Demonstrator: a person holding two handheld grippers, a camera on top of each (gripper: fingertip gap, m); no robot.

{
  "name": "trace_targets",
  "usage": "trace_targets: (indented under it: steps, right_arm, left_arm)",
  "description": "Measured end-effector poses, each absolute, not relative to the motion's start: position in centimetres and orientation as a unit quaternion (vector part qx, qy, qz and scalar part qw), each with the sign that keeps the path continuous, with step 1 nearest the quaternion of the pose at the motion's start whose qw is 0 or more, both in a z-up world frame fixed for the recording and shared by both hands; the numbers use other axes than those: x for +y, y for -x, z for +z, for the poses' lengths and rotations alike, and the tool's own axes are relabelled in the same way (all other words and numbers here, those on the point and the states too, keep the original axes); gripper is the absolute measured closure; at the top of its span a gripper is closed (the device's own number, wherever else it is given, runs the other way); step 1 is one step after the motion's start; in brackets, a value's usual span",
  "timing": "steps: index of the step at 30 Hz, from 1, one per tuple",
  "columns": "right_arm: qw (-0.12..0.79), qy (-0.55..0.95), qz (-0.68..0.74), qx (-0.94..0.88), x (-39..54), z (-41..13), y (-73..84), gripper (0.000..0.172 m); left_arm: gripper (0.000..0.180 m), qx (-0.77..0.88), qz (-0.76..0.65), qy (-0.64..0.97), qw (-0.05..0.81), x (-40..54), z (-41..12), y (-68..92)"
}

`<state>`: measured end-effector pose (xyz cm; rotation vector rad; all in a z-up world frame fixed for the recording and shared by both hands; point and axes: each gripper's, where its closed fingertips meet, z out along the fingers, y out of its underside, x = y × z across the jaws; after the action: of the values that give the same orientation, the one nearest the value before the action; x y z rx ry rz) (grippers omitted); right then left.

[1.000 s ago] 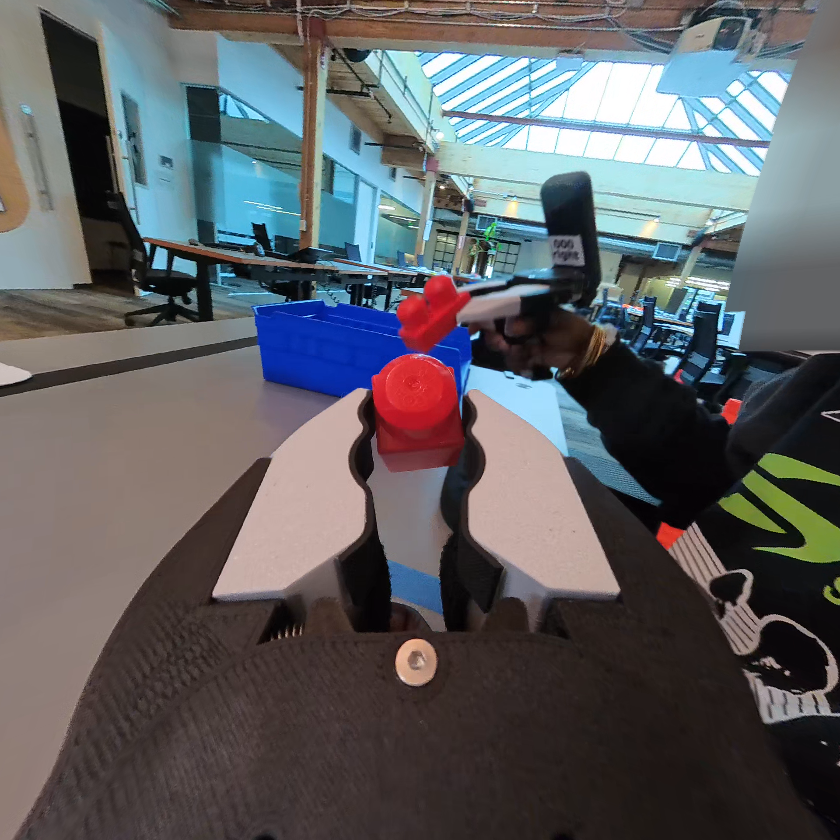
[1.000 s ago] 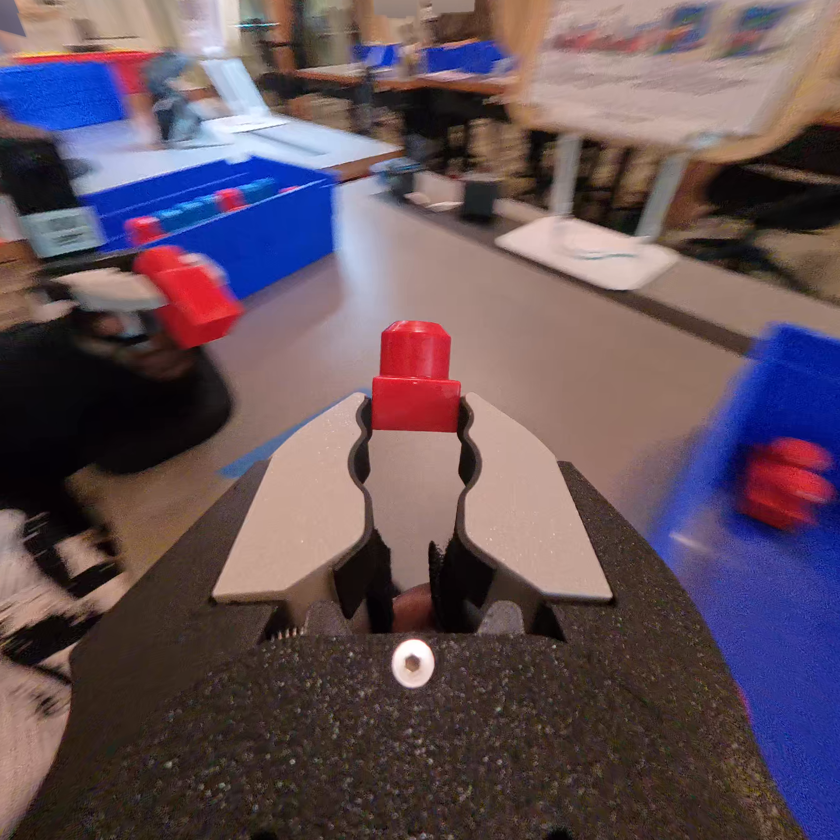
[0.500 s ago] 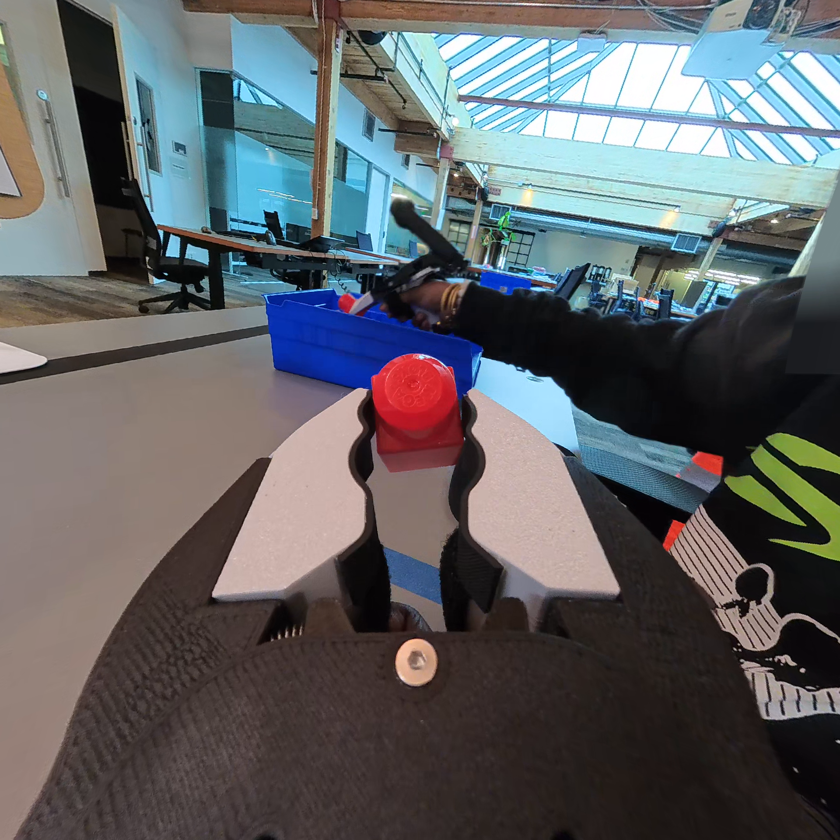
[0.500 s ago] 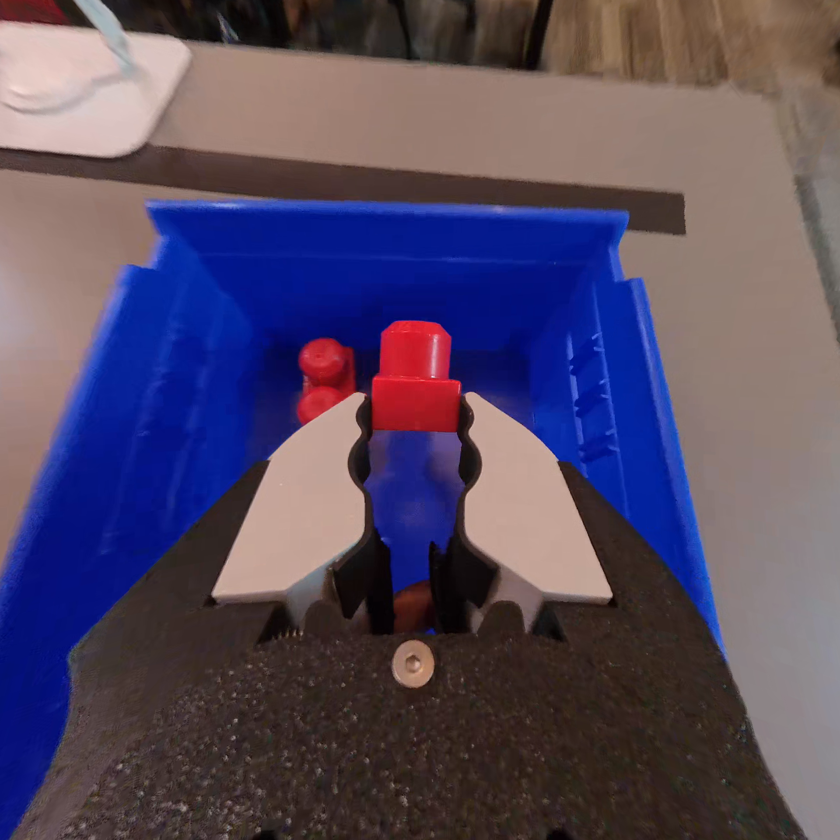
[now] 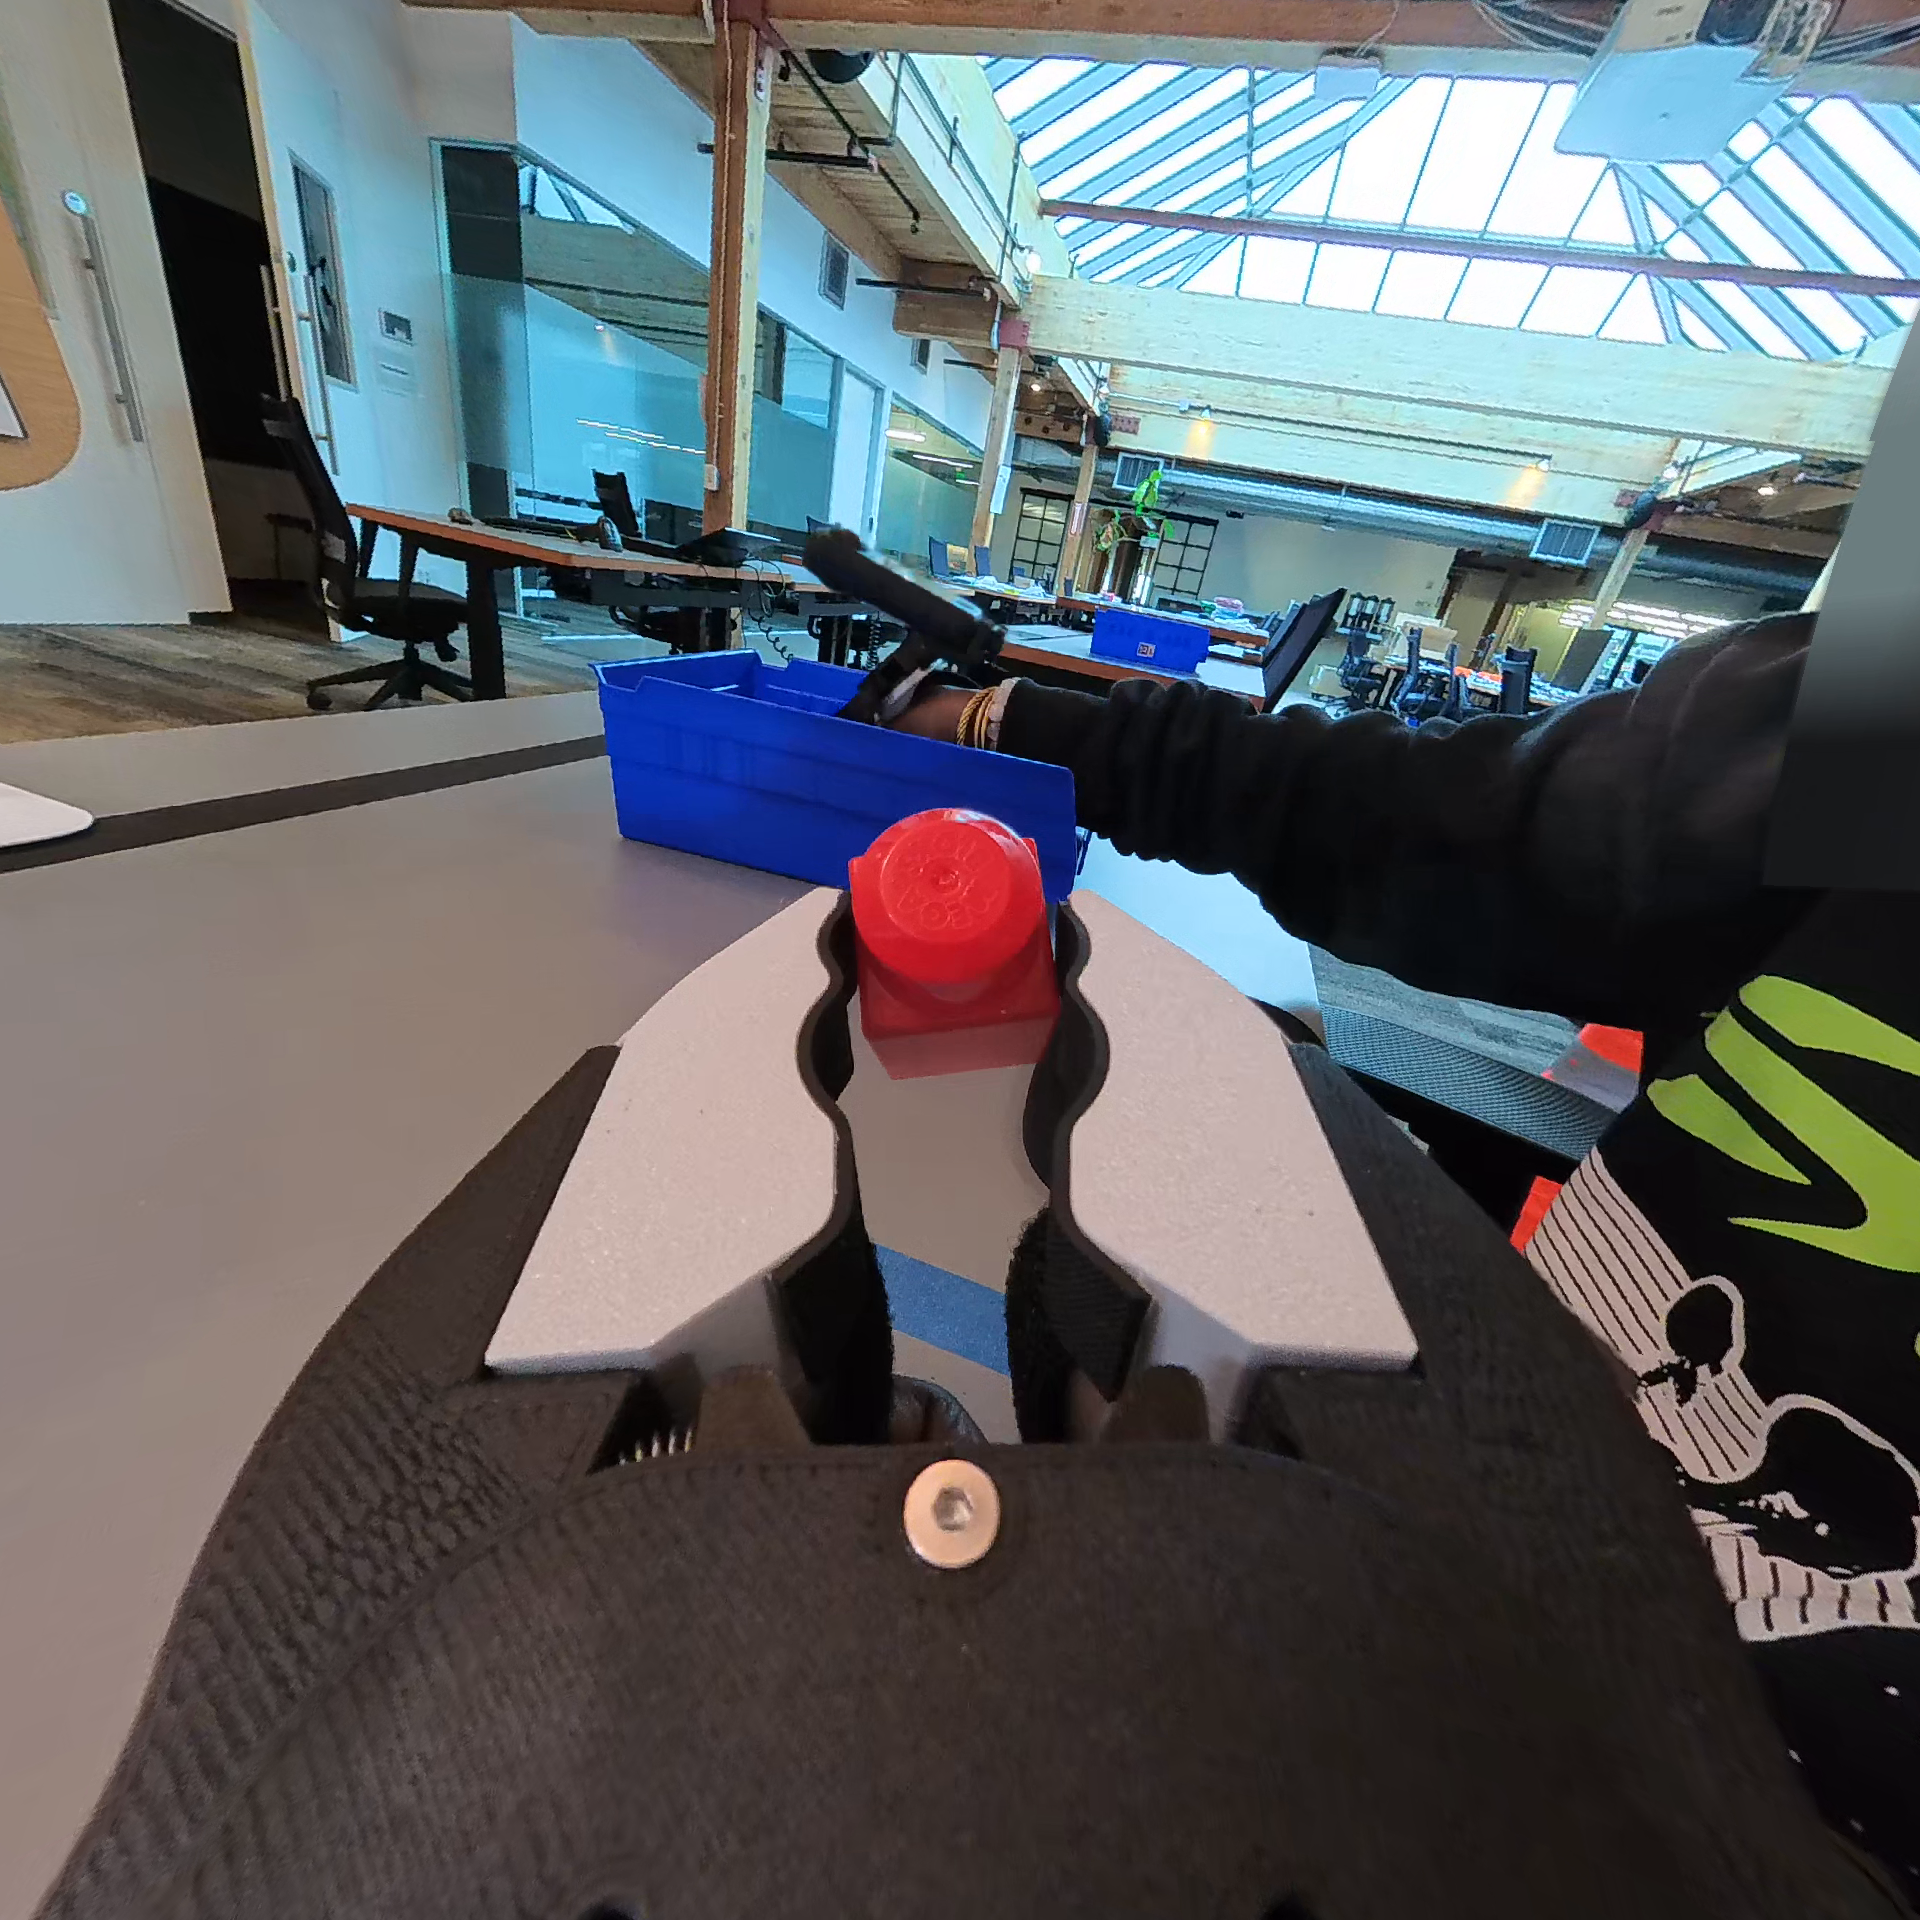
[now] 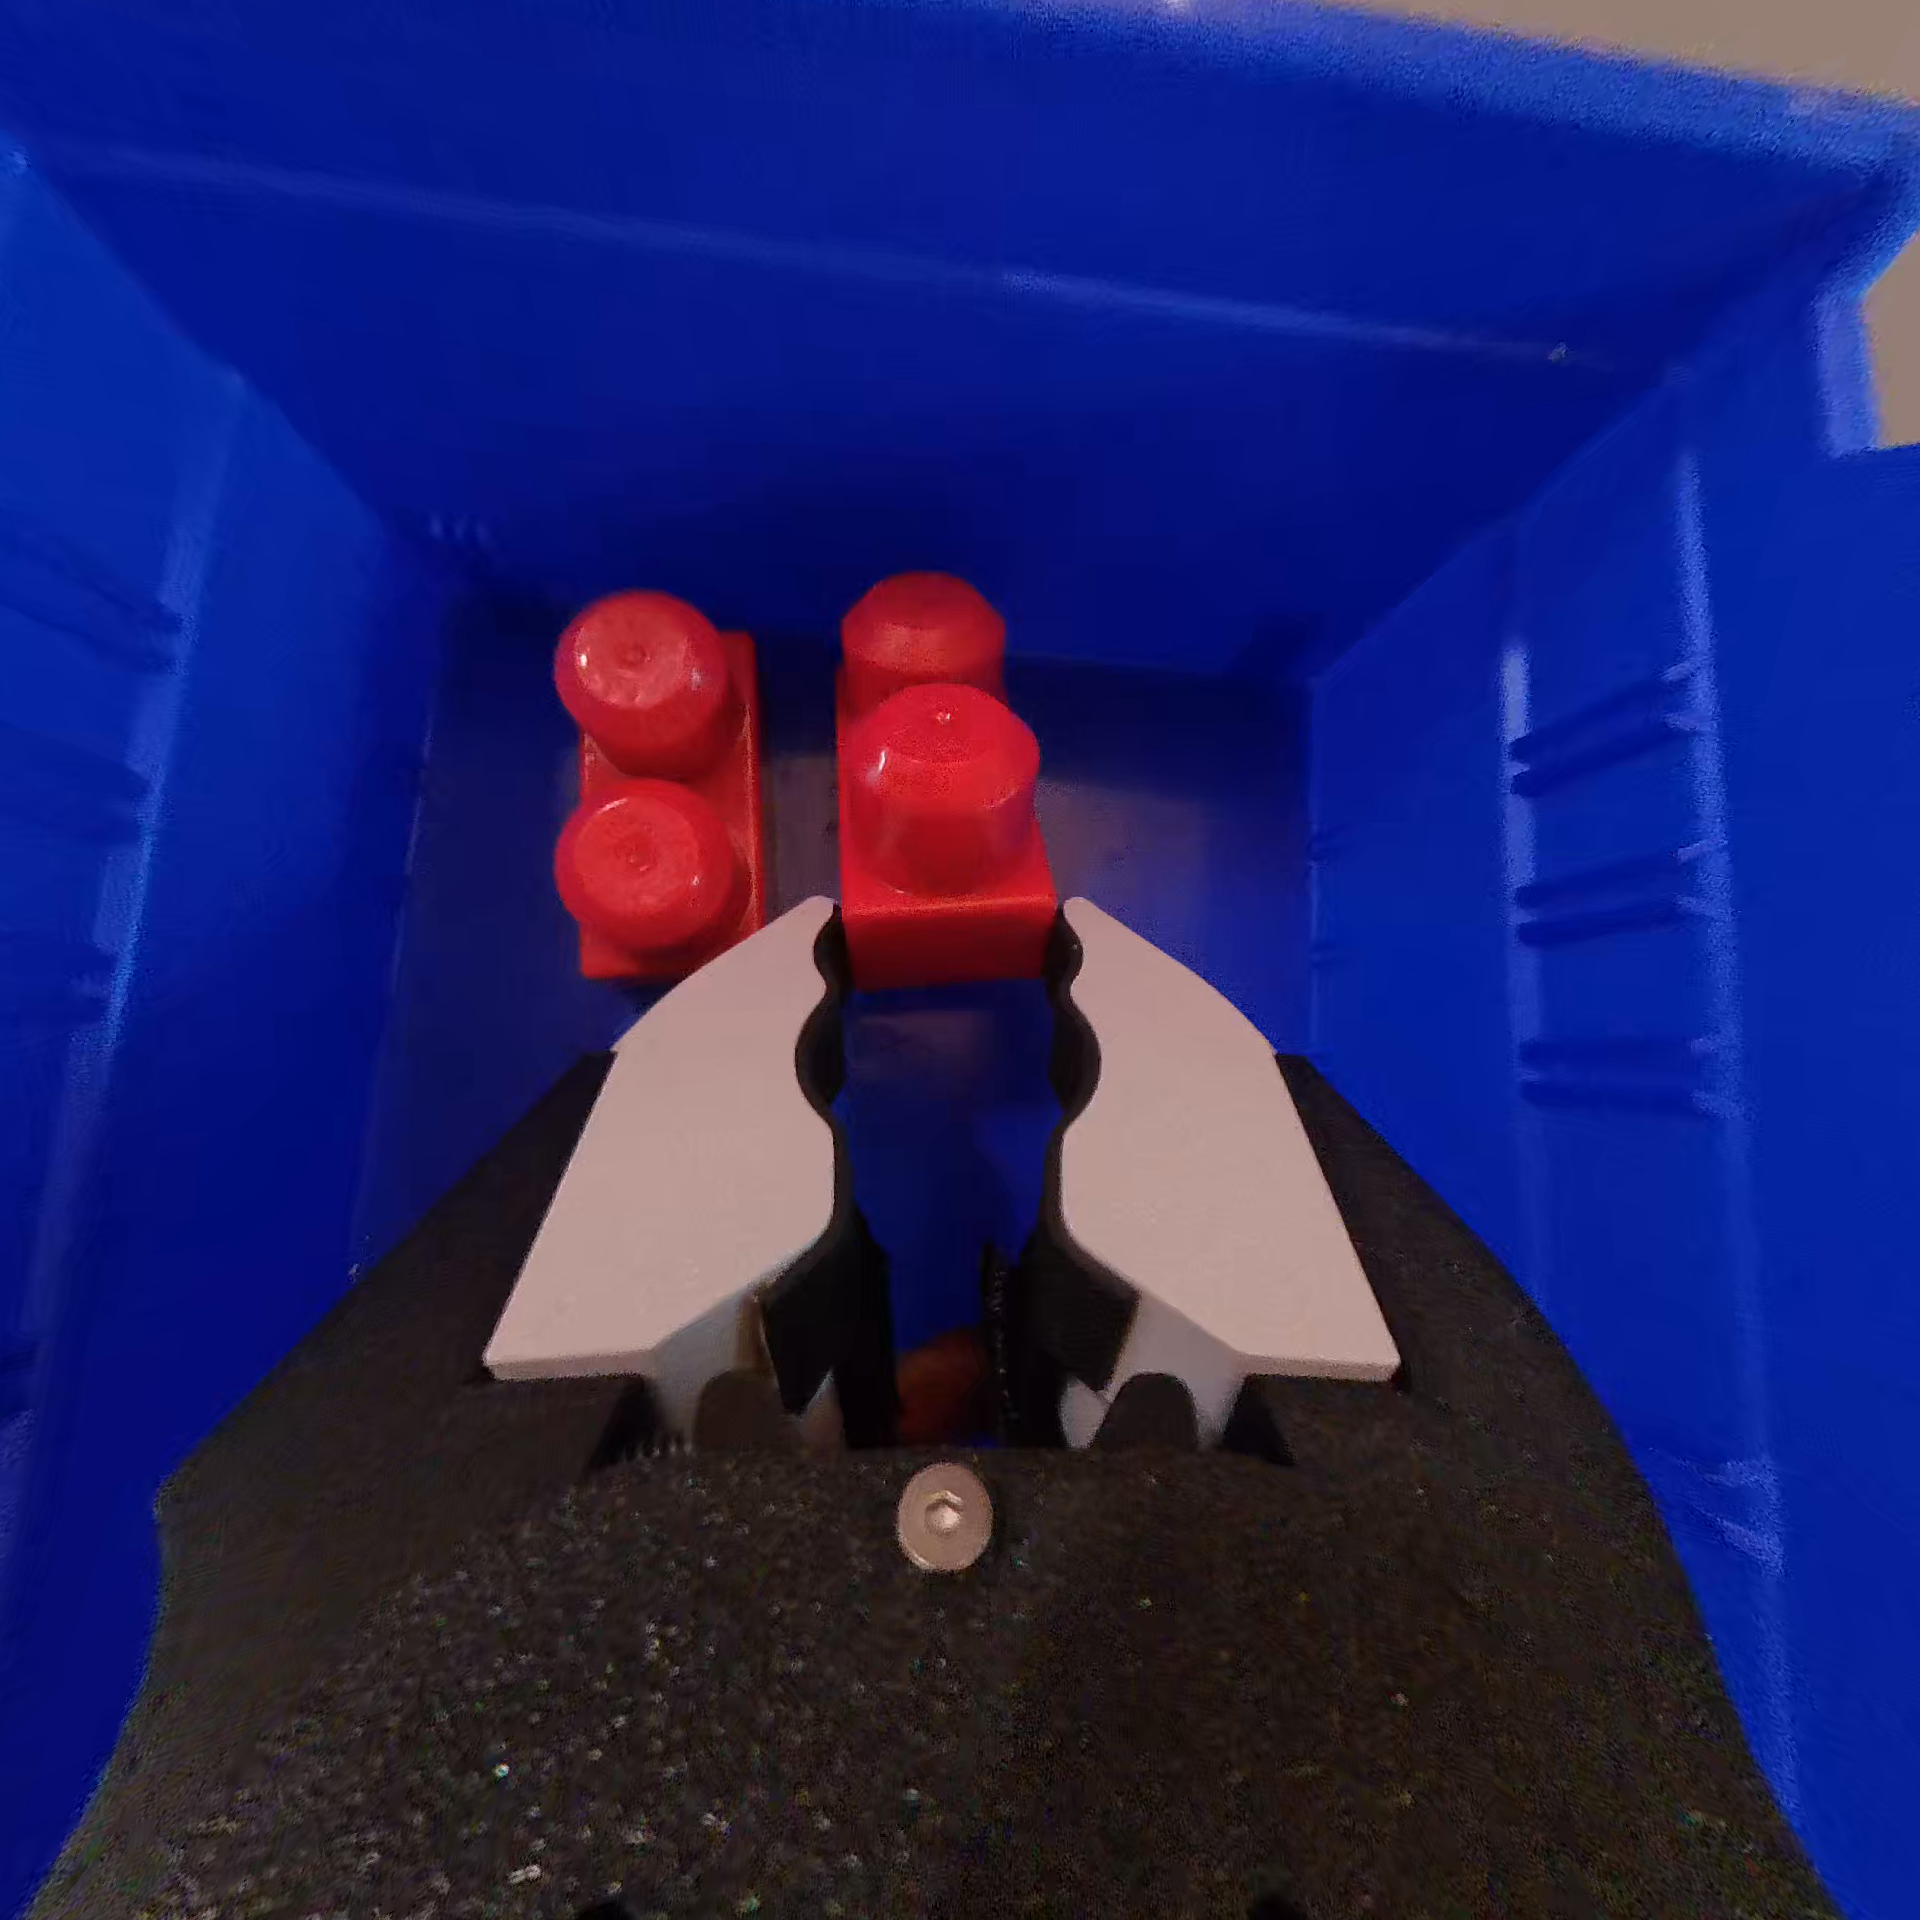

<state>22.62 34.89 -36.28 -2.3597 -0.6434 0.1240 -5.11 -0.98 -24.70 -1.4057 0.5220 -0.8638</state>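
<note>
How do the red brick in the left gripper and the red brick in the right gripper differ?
The left gripper's red brick is outside the blue bin, above the grey table; the right gripper's red brick is inside that bin, beside a second red brick. Both are clamped between pads.

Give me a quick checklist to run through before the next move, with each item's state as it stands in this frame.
1. Left gripper clamps a red one-stud plastic block: ok.
2. Right gripper clamps a red two-stud plastic block: ok.
3. Right gripper is inside the blue plastic bin: ok.
4. Held two-stud block is clear of the other red two-stud block beside it: ok, a gap shows.
5. Held two-stud block rests on the bin floor: cannot tell.
6. Left gripper is clear of the bin, over the grey table: ok.
</note>
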Motion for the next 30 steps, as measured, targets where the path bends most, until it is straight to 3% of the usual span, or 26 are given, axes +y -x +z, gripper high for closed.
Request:
trace_targets:
  steps: [10,16,19,23,26,30]
  right_arm:
    - [0.302,0.92,0.055,-0.243,34.7,-37.8,-22.3,0.135]
    - [0.293,0.921,0.065,-0.249,34.0,-36.8,-22.7,0.123]
    - [0.33,0.909,0.055,-0.248,33.6,-34.0,-23.5,0.122]
    - [0.444,0.847,0.092,-0.277,30.4,-26.7,-21.0,0.122]
    - [0.508,0.744,0.205,-0.382,23.1,-21.1,-14.3,0.12]
    - [0.479,0.571,0.363,-0.56,8.5,-18.6,-5.5,0.123]
  left_arm:
    - [0.144,0.231,-0.381,0.618,0.648,-1.0,-24.7,5.1]
    - [0.144,0.233,-0.38,0.619,0.647,-1.0,-24.7,5.0]
    - [0.144,0.234,-0.378,0.619,0.648,-1.1,-24.7,5.0]
    - [0.144,0.241,-0.369,0.625,0.644,-1.0,-25.0,4.7]
    - [0.144,0.252,-0.362,0.63,0.64,-1.0,-25.3,4.4]
    - [0.144,0.275,-0.345,0.638,0.631,-1.2,-25.8,3.8]
